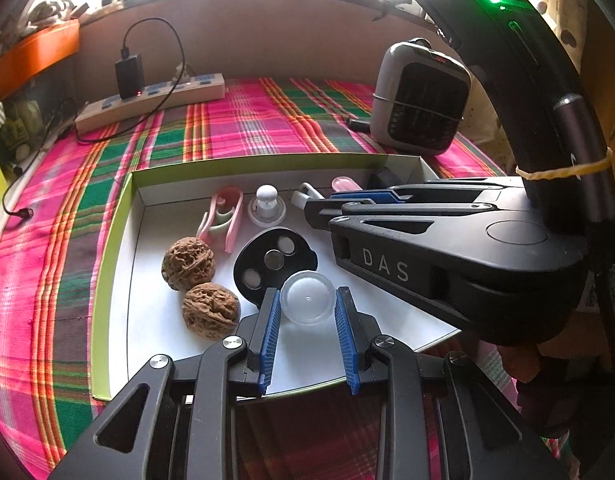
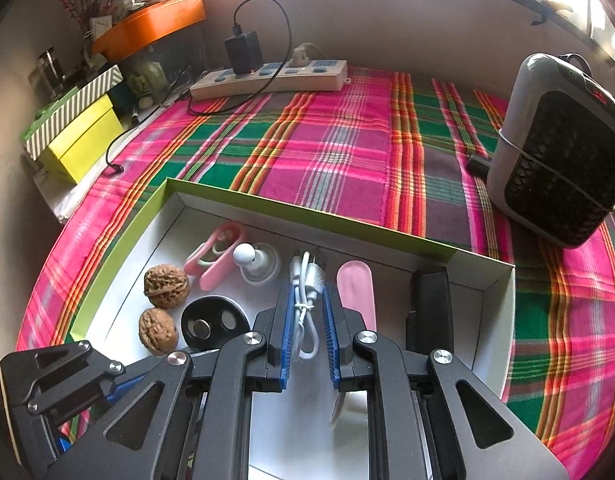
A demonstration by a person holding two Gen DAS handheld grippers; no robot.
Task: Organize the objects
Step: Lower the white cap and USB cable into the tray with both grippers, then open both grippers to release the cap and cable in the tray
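Observation:
A shallow white box with a green rim (image 1: 119,216) (image 2: 243,198) lies on the plaid cloth. In it are two walnuts (image 1: 189,263) (image 2: 166,286), a black disc with round cells (image 1: 273,261) (image 2: 211,322), a pink clip (image 1: 223,218) (image 2: 217,254), a white knob (image 1: 266,204) (image 2: 256,264), a pink oval piece (image 2: 357,292) and a black block (image 2: 429,308). My left gripper (image 1: 308,300) has its blue pads on either side of a clear round lid (image 1: 307,297). My right gripper (image 2: 306,292) straddles a coiled white USB cable (image 2: 305,300).
A grey fan heater (image 1: 421,98) (image 2: 559,148) stands at the right. A power strip with a black charger (image 1: 155,96) (image 2: 267,72) lies along the back wall. Yellow and striped boxes (image 2: 79,132) and an orange tray (image 2: 151,26) sit at the left.

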